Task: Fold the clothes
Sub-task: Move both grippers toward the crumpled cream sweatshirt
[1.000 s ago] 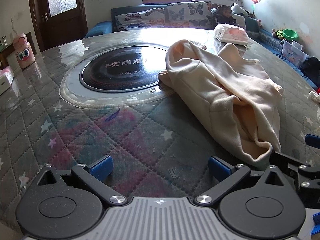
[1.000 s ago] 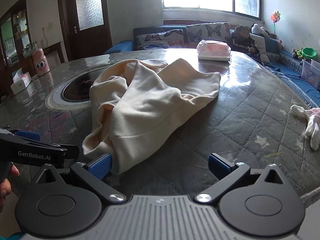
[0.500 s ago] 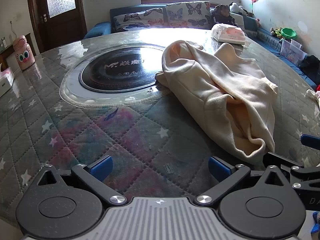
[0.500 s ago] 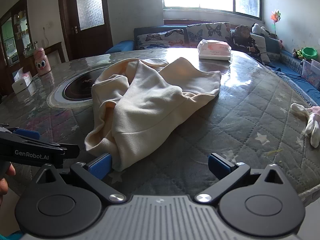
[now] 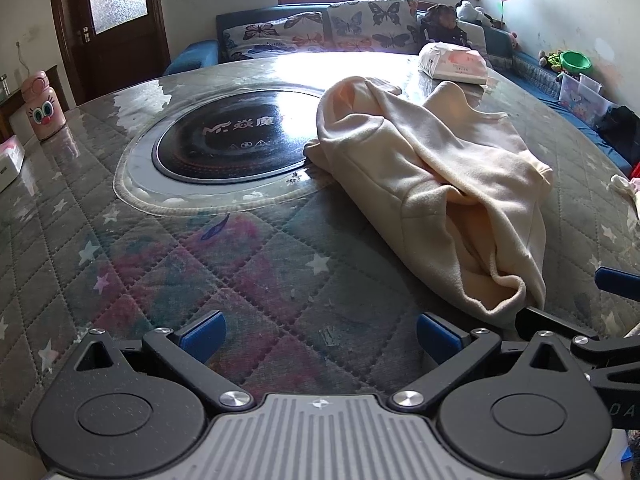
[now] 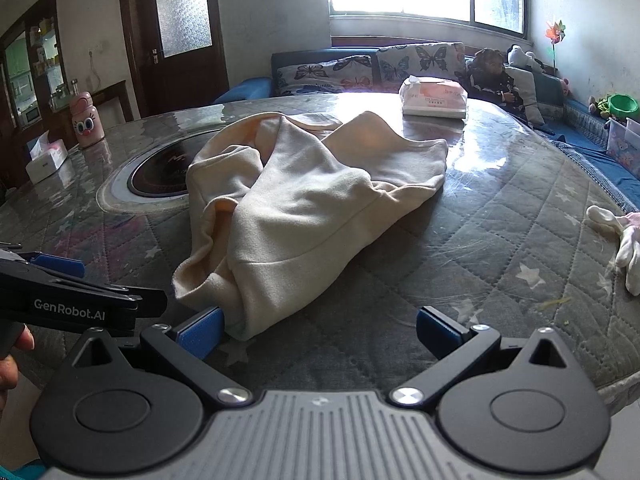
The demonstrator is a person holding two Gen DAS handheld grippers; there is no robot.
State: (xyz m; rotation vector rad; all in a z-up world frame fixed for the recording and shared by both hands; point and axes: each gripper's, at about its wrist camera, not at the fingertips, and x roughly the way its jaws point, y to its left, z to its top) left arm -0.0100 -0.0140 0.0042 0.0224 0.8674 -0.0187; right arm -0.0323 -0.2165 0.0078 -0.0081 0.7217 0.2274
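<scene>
Cream garment [image 6: 304,216] lies crumpled on the quilted worktop [image 6: 500,240]. Only the right view shows white gloves [image 6: 624,240] at 3 o'clock. Right gripper [image 6: 318,330] is spread wide, its 9 o'clock finger touching the hem; left gripper [image 5: 320,330] gapes empty, cloth at 2 o'clock. Both have edged back slightly.

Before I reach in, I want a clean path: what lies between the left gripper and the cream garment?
Only bare quilted table cover lies between the left gripper and the cream garment, per the left wrist view.
</scene>
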